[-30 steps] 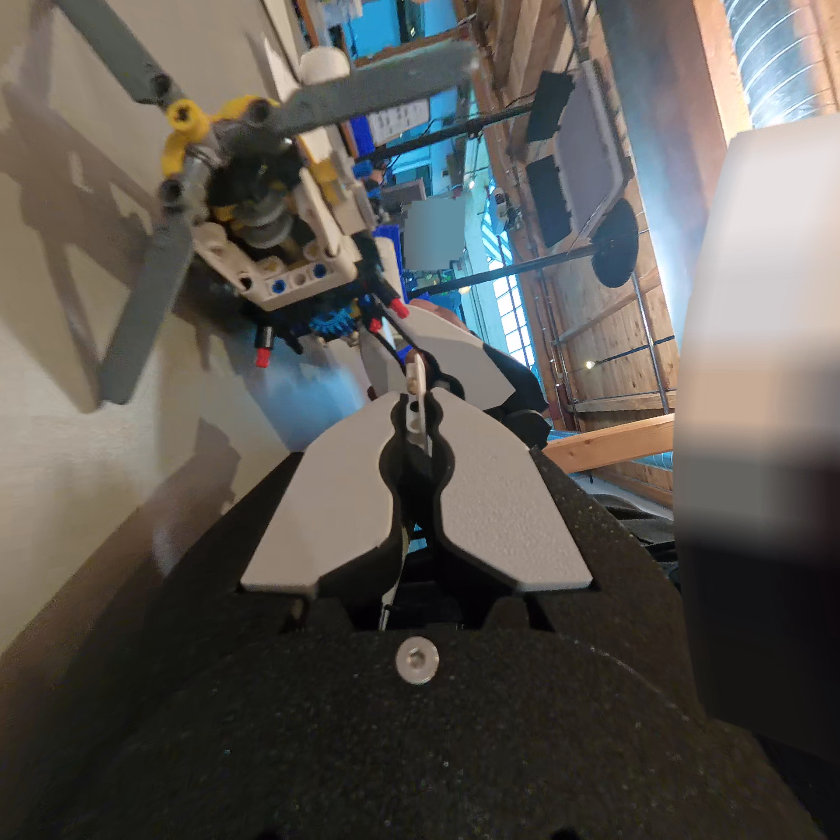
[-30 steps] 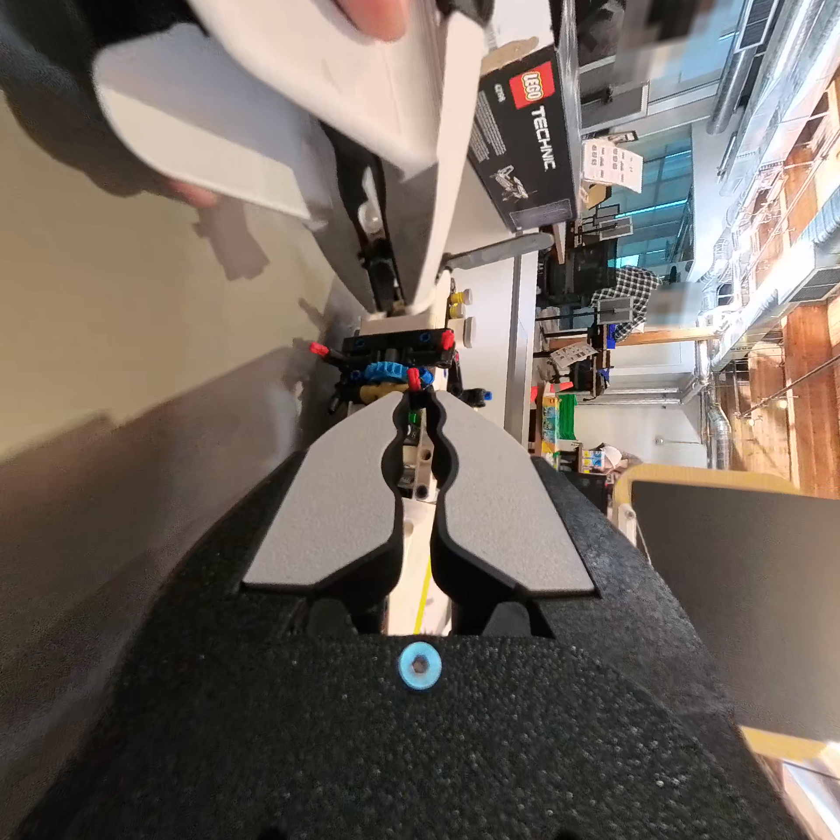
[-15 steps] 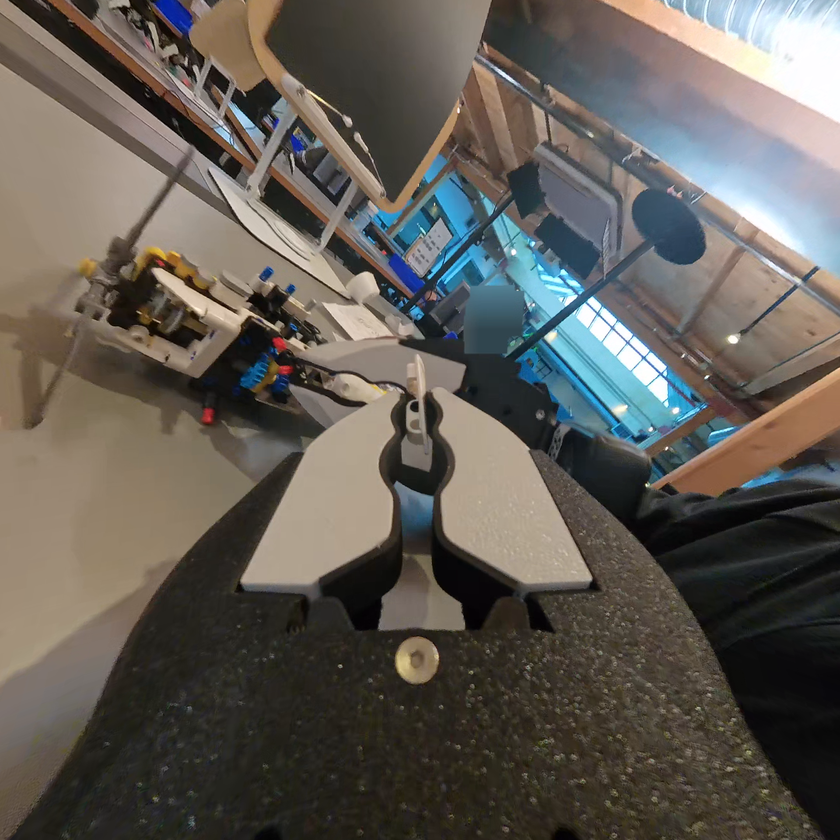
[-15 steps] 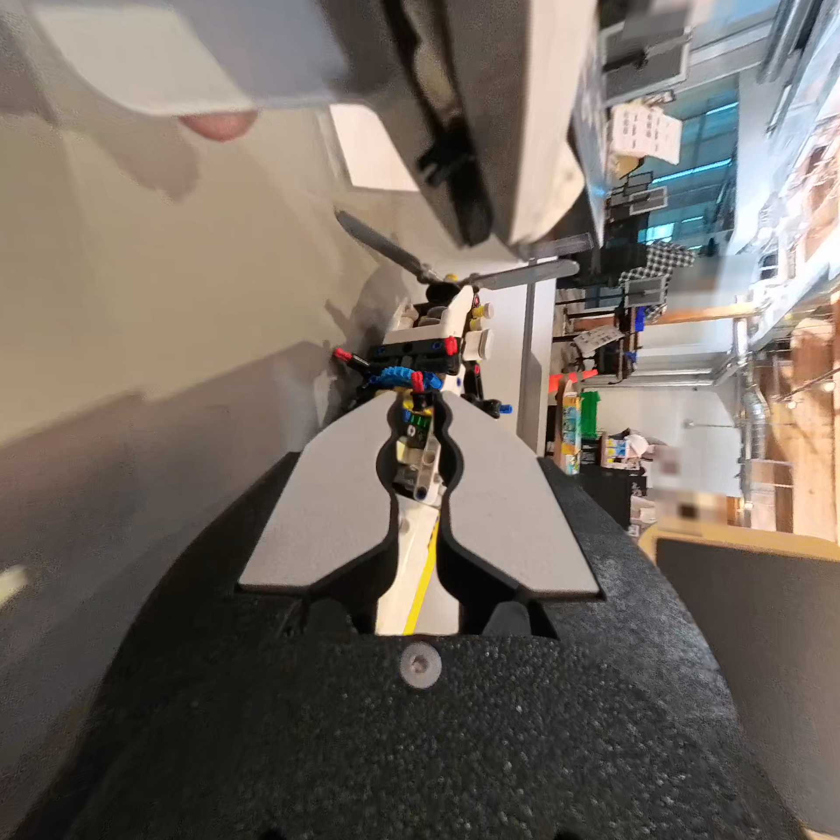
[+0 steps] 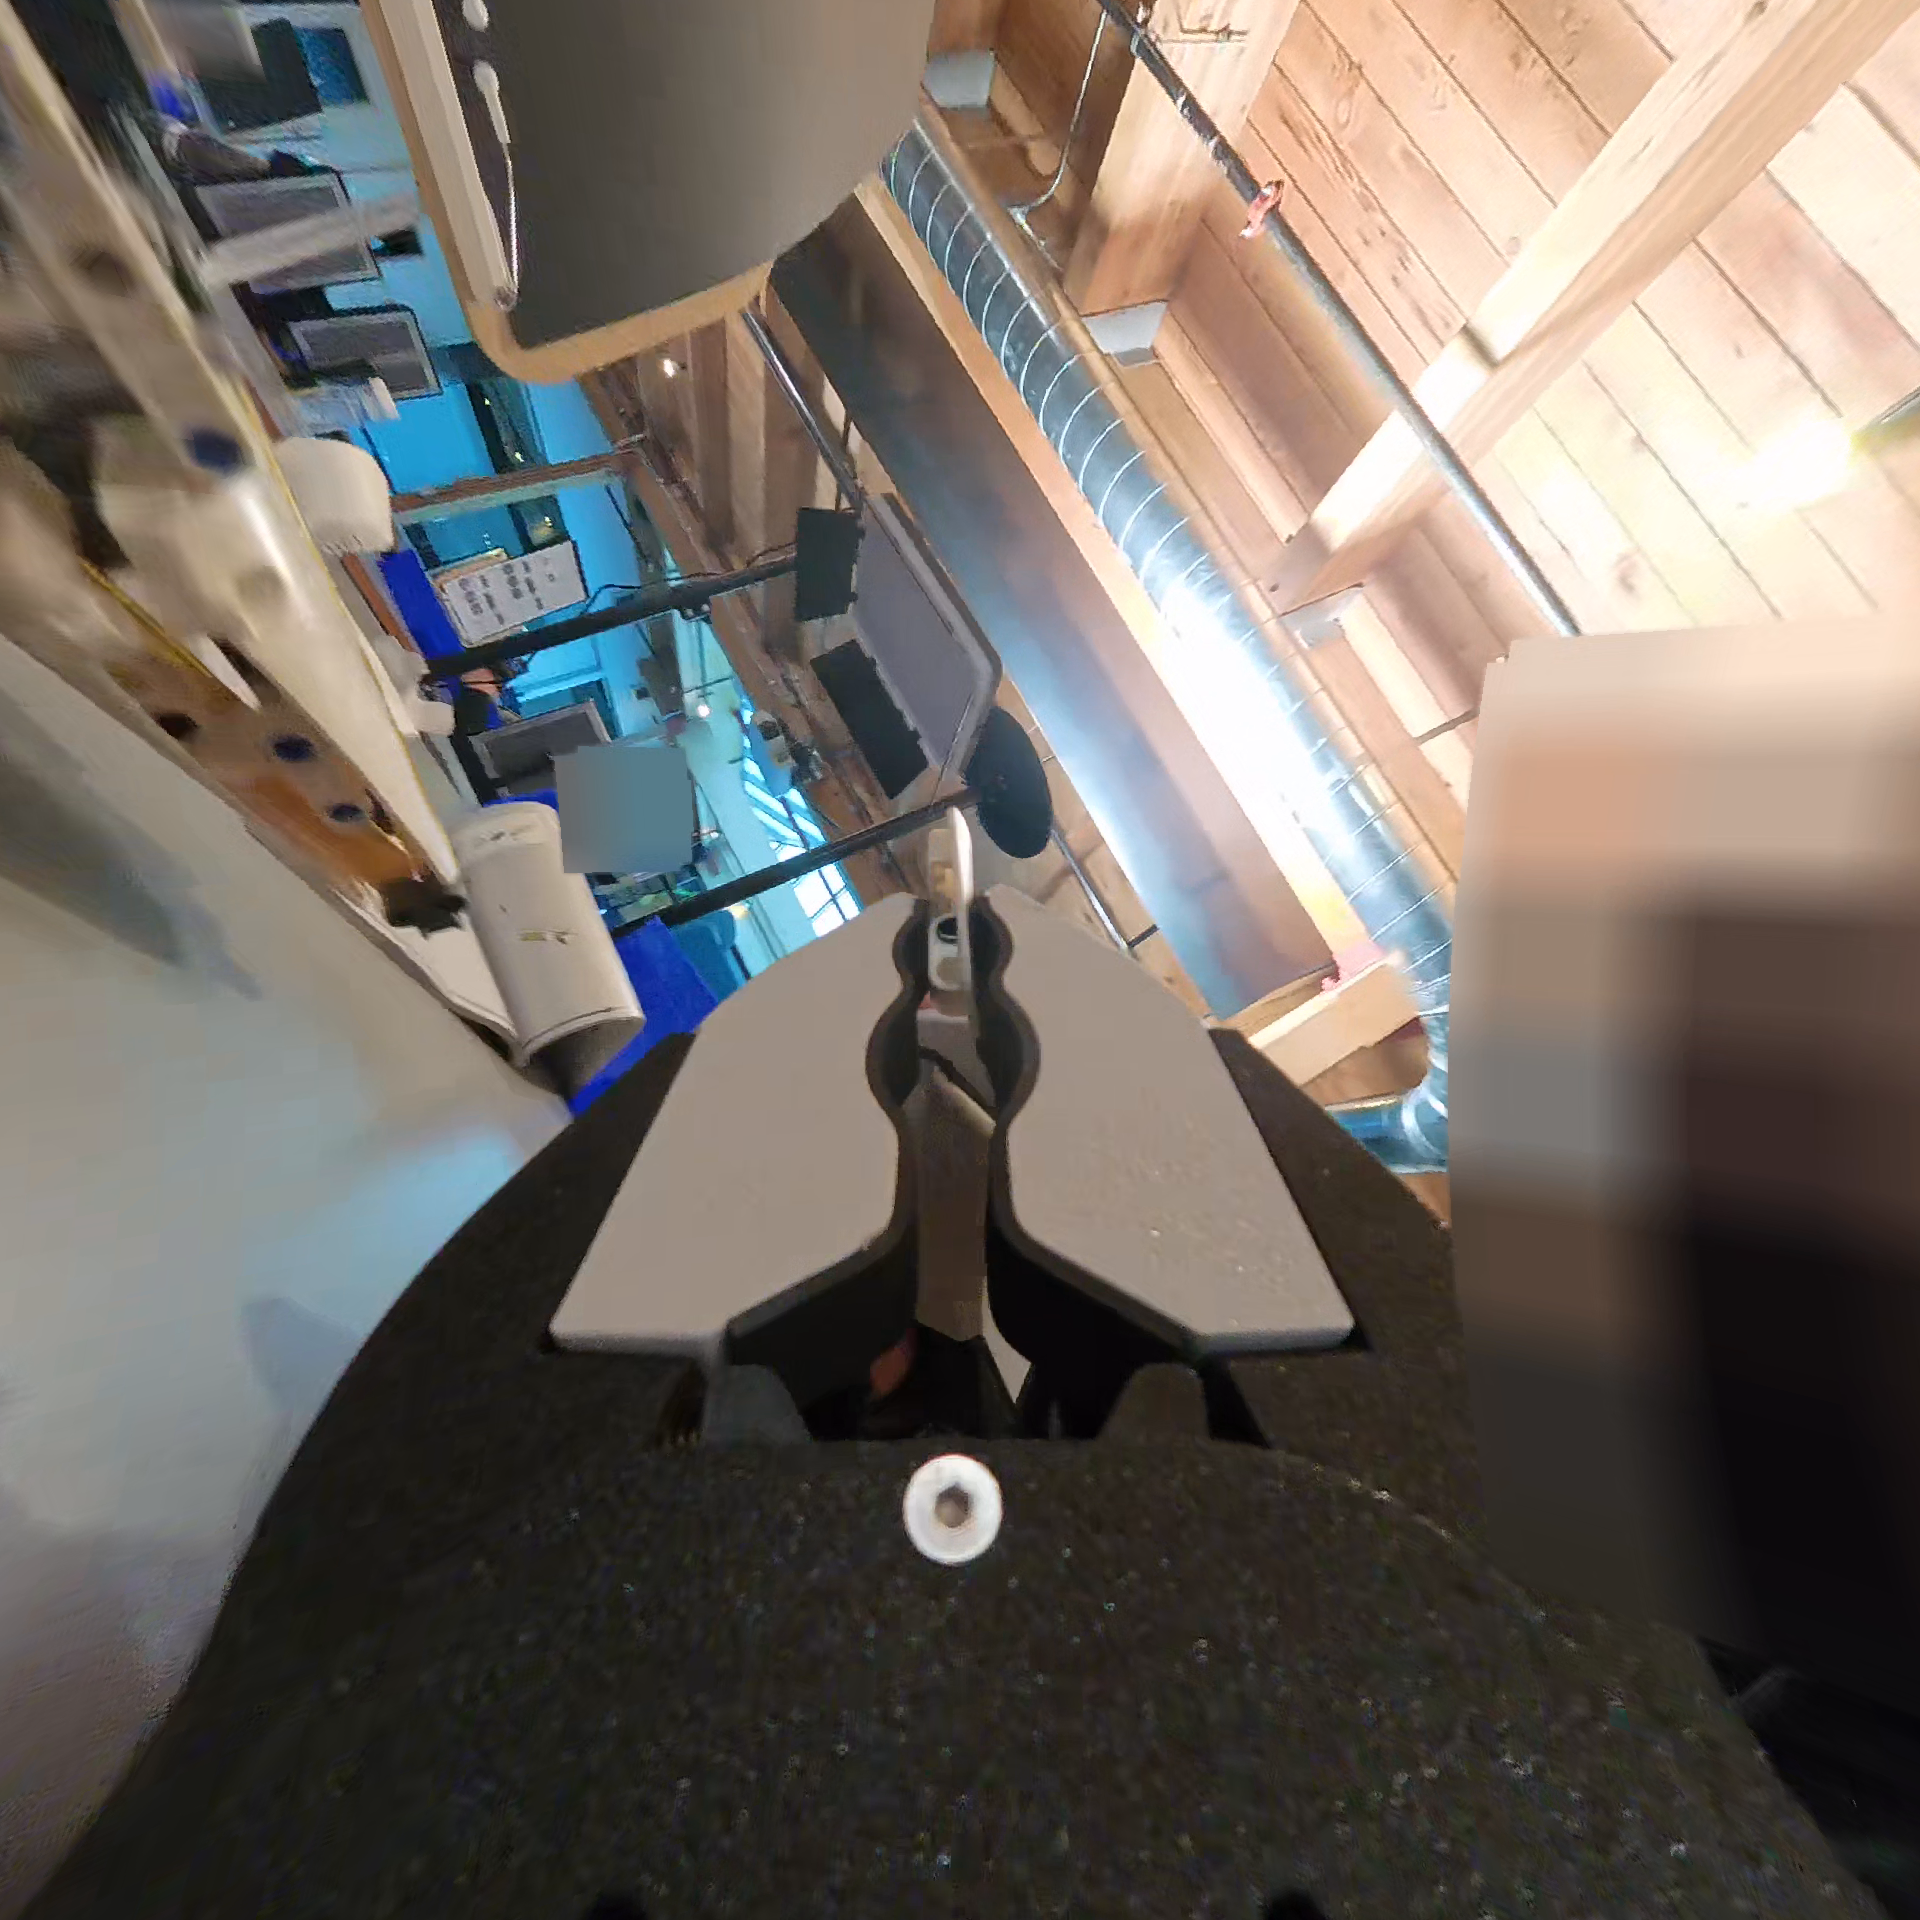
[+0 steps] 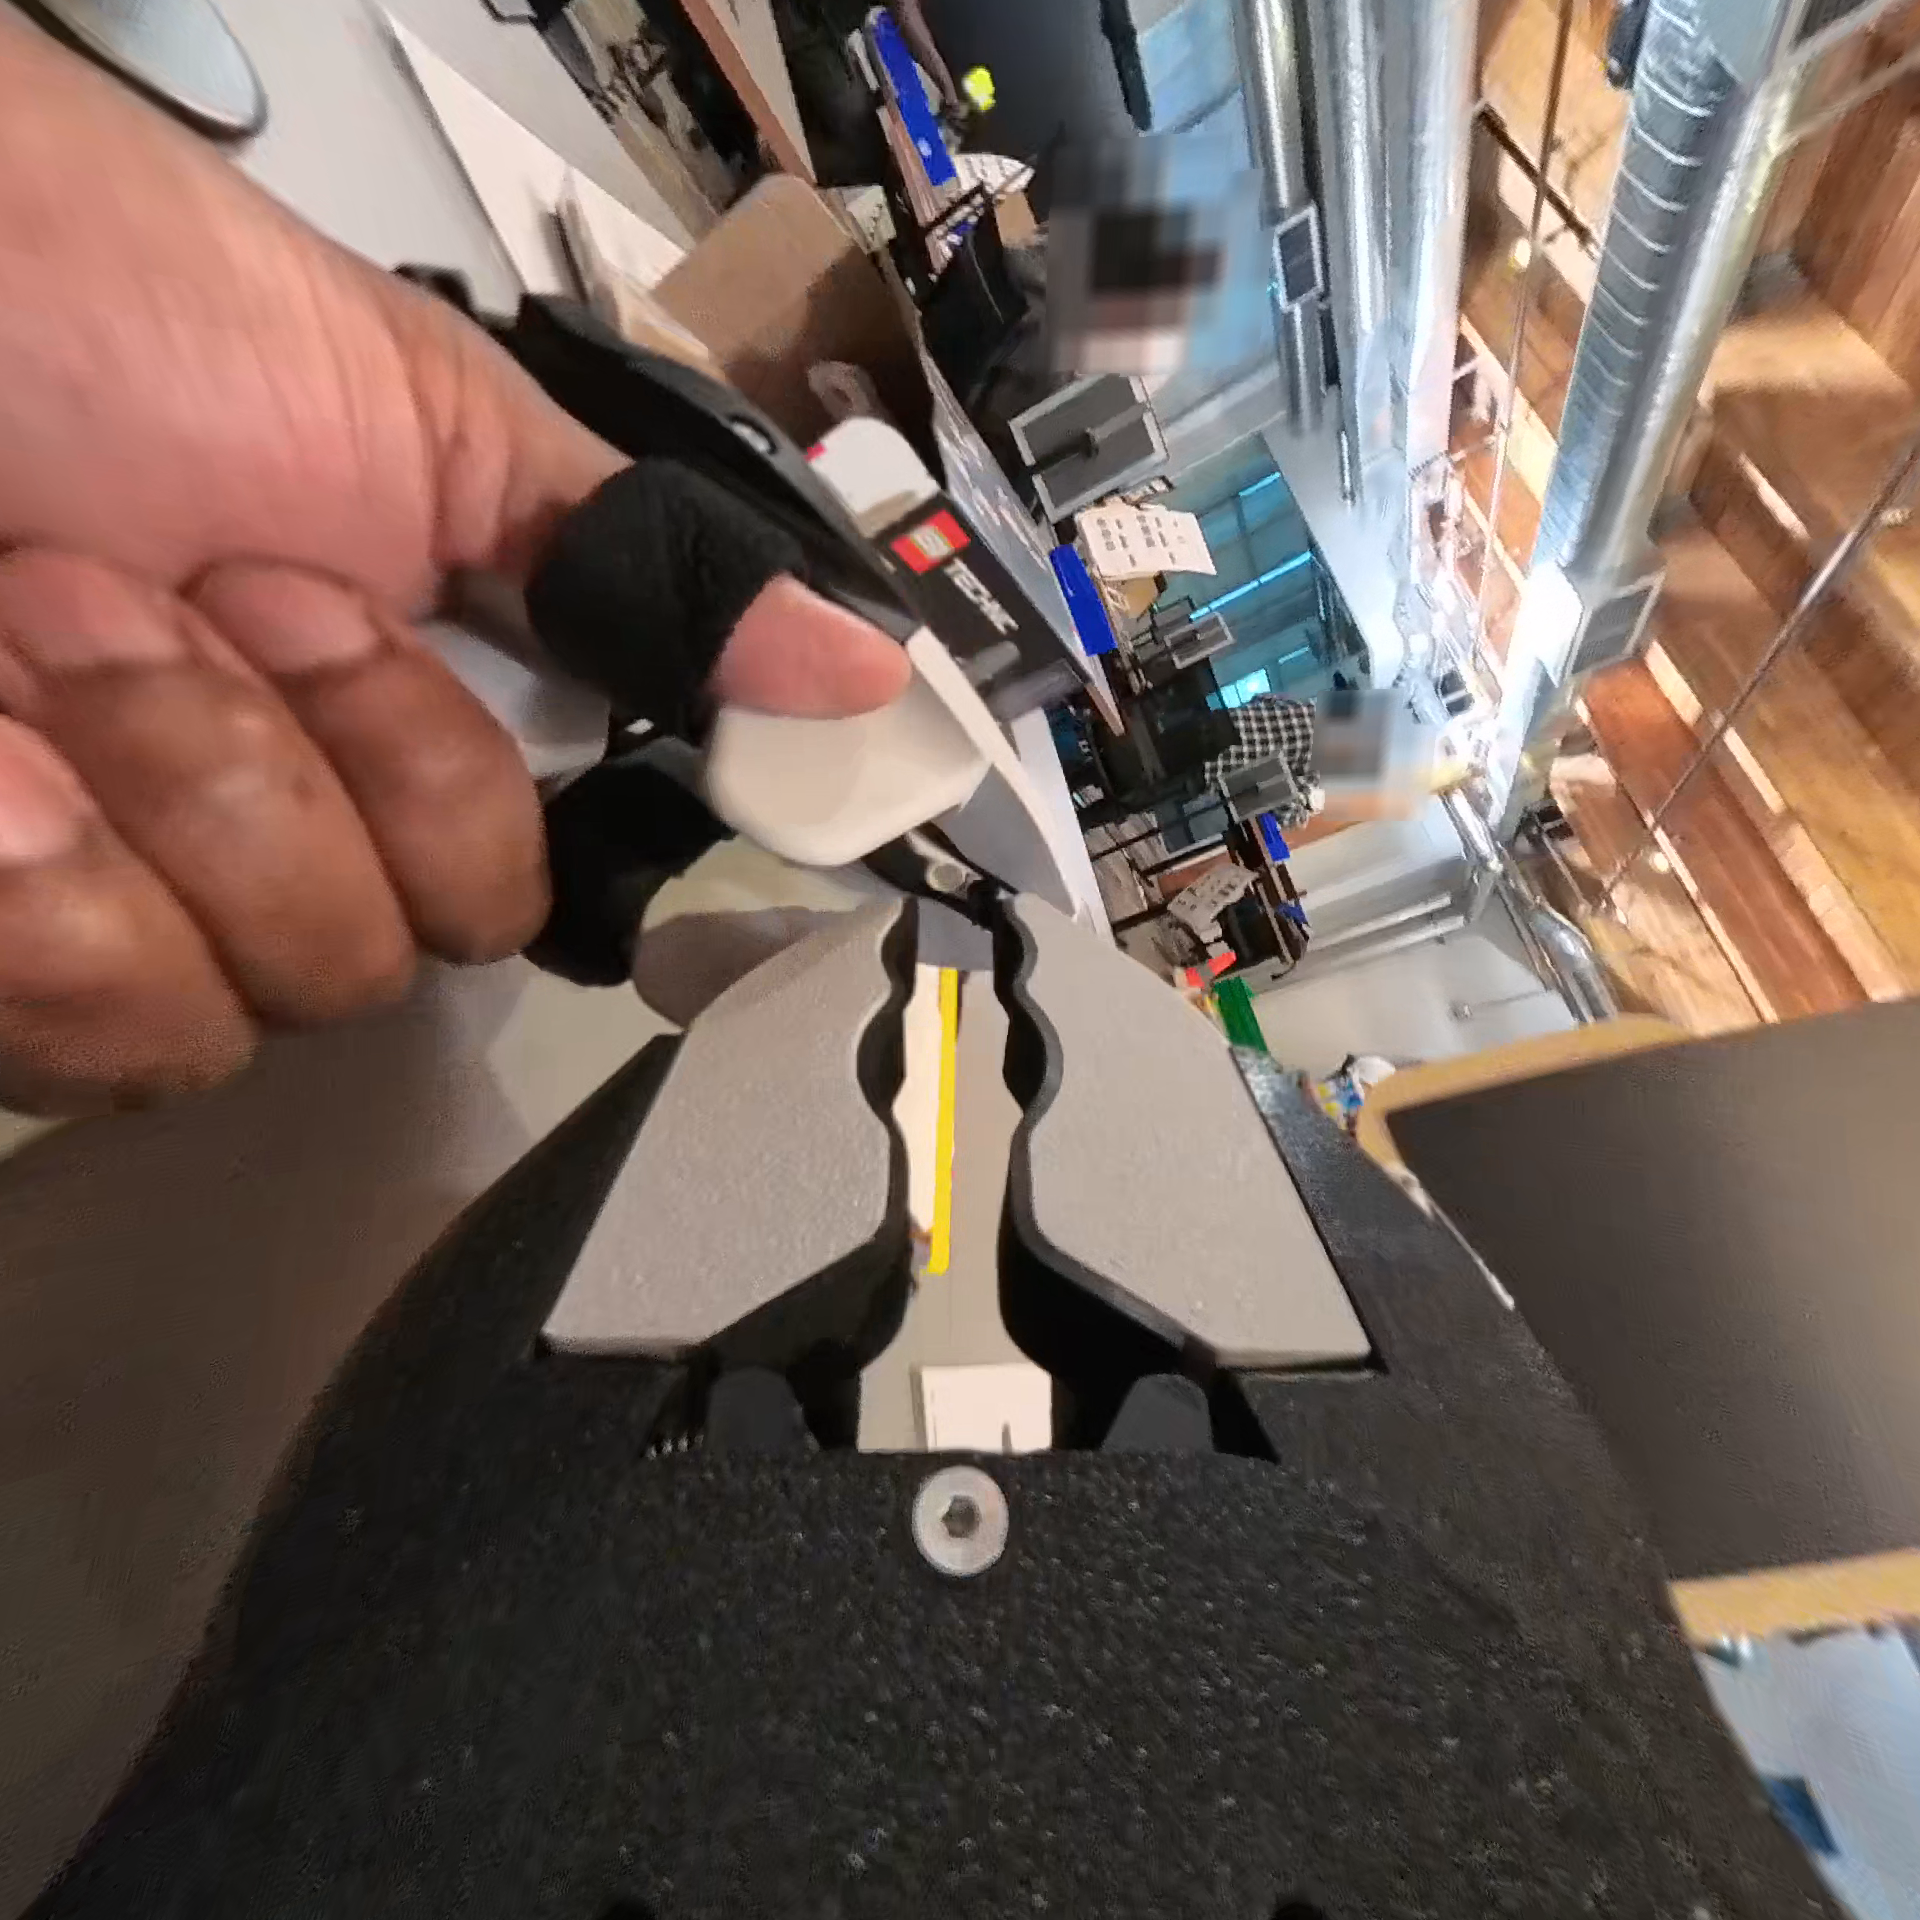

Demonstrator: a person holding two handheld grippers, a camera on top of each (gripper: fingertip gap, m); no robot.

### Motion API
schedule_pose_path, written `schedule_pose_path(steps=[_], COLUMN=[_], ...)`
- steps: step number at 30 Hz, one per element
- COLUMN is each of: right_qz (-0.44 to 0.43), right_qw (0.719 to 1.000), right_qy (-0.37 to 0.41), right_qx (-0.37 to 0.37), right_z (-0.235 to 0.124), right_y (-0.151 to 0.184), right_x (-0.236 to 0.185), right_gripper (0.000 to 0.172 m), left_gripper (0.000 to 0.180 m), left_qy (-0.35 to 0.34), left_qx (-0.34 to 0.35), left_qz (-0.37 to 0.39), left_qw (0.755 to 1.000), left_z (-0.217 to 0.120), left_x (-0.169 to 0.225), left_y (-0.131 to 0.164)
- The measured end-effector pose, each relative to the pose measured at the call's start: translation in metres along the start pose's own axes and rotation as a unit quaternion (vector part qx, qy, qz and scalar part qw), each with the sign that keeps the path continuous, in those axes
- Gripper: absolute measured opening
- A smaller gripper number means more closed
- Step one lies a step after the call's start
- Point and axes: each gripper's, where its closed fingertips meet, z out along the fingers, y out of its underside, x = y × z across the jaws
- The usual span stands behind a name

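**White beam pinched in left tool; right tool slightly apart**

White plastic beam w/ holes (image 5: 958, 914) stands upright, centre of left wrist view, pinched between the left gripper (image 5: 951, 940) pads and poking past the tips. Blurred toy model (image 5: 156, 540) fills upper left; pale tabletop (image 5: 156, 1195) lower left, white cup (image 5: 551, 935) beside it. Right gripper (image 6: 956, 925): jaws a little apart, nothing pressed between; white strip w/ yellow line (image 6: 935, 1122) shows through the gap. Hand (image 6: 260, 675), upper left of right wrist view, grips the other tool's white trigger (image 6: 831, 779), just above the tips. Black chair back (image 6: 1662, 1299) right.
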Motion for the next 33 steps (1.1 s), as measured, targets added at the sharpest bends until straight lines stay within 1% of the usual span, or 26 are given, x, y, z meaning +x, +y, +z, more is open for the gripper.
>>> schedule_pose_path(steps=[2,6,12,15,19,21,22,26,29,33], right_qz=[0.019,0.046,0.072,0.081,0.101,0.111,0.115,0.115,0.118,0.123], right_qw=[1.0,0.998,0.997,0.996,0.994,0.992,0.991,0.991,0.99,0.99], right_qy=[0.011,0.029,0.036,0.036,0.03,0.039,0.039,0.047,0.05,0.048], right_qx=[-0.007,-0.017,-0.023,-0.033,-0.042,-0.044,-0.046,-0.057,-0.058,-0.046], right_z=[-0.012,-0.032,-0.048,-0.052,-0.061,-0.065,-0.067,-0.07,-0.071,-0.072], right_y=[0.008,0.021,0.034,0.042,0.052,0.056,0.059,0.066,0.068,0.066], right_x=[0.004,0.01,0.015,0.017,0.021,0.025,0.026,0.026,0.027,0.028], right_gripper=[0.013,0.012,0.012,0.005,0.004,0.005,0.004,0.004,0.004,0.004], left_gripper=[0.009,0.009,0.009,0.009,0.009,0.009,0.004,0.003,0.013,0.017], left_qy=[0.008,0.011,0.008,0.001,-0.01,-0.011,-0.011,-0.025,-0.023,-0.022], left_qx=[0.004,-0.011,-0.03,-0.034,-0.068,-0.061,-0.06,-0.077,-0.086,-0.095], left_qz=[-0.017,-0.03,-0.029,-0.036,-0.035,-0.035,-0.036,-0.039,-0.032,-0.036], left_qw=[1.0,0.999,0.999,0.999,0.997,0.997,0.998,0.996,0.995,0.995], left_z=[0.009,0.023,0.037,0.042,0.047,0.047,0.047,0.052,0.054,0.056], left_x=[-0.003,-0.008,-0.013,-0.018,-0.024,-0.025,-0.026,-0.031,-0.029,-0.031], left_y=[0.01,0.031,0.052,0.057,0.065,0.06,0.058,0.063,0.065,0.068])
